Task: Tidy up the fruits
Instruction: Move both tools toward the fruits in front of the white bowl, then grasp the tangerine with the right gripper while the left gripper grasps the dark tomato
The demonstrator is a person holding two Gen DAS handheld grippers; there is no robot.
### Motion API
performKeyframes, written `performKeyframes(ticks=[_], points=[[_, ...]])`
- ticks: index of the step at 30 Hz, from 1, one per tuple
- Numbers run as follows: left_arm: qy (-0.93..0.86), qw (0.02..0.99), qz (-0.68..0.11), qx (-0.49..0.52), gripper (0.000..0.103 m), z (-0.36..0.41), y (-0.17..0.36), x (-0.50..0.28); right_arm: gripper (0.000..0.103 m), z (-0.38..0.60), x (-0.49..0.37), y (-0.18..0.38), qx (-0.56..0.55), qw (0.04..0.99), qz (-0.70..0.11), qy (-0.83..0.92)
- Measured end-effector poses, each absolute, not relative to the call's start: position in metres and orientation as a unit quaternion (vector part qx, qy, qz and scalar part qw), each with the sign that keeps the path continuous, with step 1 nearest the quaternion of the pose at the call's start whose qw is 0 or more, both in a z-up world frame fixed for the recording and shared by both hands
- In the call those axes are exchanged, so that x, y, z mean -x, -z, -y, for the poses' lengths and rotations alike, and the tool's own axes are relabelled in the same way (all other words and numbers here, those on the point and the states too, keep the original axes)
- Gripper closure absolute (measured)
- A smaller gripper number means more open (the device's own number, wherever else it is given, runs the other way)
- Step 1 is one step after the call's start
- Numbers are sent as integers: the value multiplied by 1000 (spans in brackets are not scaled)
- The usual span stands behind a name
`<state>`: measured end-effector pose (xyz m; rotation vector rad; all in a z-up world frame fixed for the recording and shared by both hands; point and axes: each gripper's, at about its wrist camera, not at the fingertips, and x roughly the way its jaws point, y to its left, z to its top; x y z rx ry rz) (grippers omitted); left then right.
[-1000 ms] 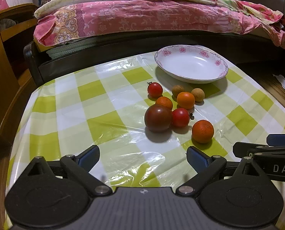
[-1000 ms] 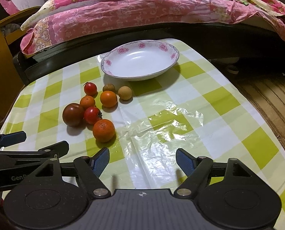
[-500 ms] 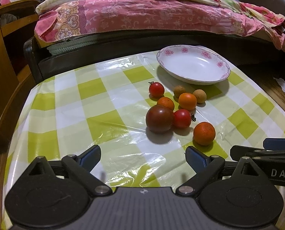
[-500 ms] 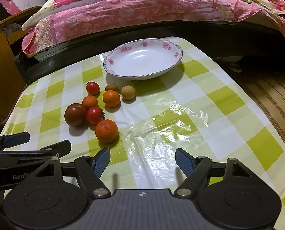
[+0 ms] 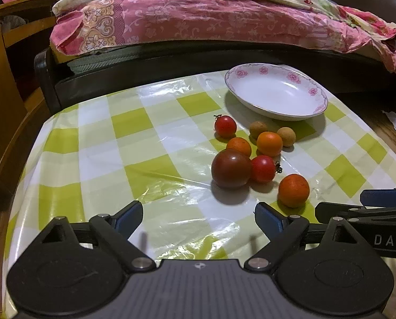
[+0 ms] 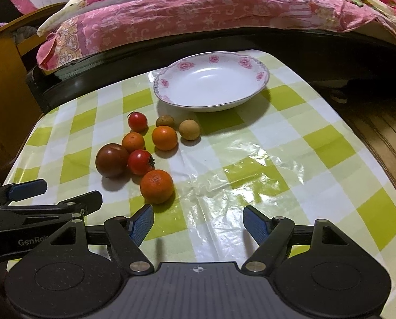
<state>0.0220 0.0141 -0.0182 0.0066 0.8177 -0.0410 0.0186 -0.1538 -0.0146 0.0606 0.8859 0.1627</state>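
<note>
Already risking a scatter: nudging the nearest orange fruit [image 6: 156,186] with a wide-spread finger, sending round fruit rolling over the slick checked tablecloth [image 6: 251,170] toward the table edge. Hovering low with both right gripper [image 6: 198,222] and left gripper [image 5: 198,216] splayed, gripping nothing. Lying just ahead of the right gripper's left fingertip, outside its gap, short of the bare white plate [image 6: 251,98] beyond.

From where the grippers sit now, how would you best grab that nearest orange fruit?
Take the nearest orange fruit across its widest middle, one jaw on each side, coming in low from the near table edge. It is round, so any lower or higher grip would likely slip. It sits apart from the small red tomato behind it, and its left and right sides are free. The right gripper, jaws open, is closest.
</note>
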Motion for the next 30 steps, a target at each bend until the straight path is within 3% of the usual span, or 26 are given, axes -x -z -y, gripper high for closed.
performKeyframes(ticks=[11,18,28,29,30], points=[[14,915,-403,5,7,-30,23,-34,35,141,-40,17,-2,897,-422,-128],[16,917,-399,1,8,-36,25,-39,55,133,-56,24,1,887,-433,-158],[24,915,-401,-12,8,-35,29,-45,56,129,-63,28,4,881,-439,-177],[28,916,-400,-18,8,-33,30,-45,61,129,-62,28,6,880,-439,-180],[32,916,-398,-29,8,-30,30,-44,74,130,-62,27,2,878,-440,-189]])
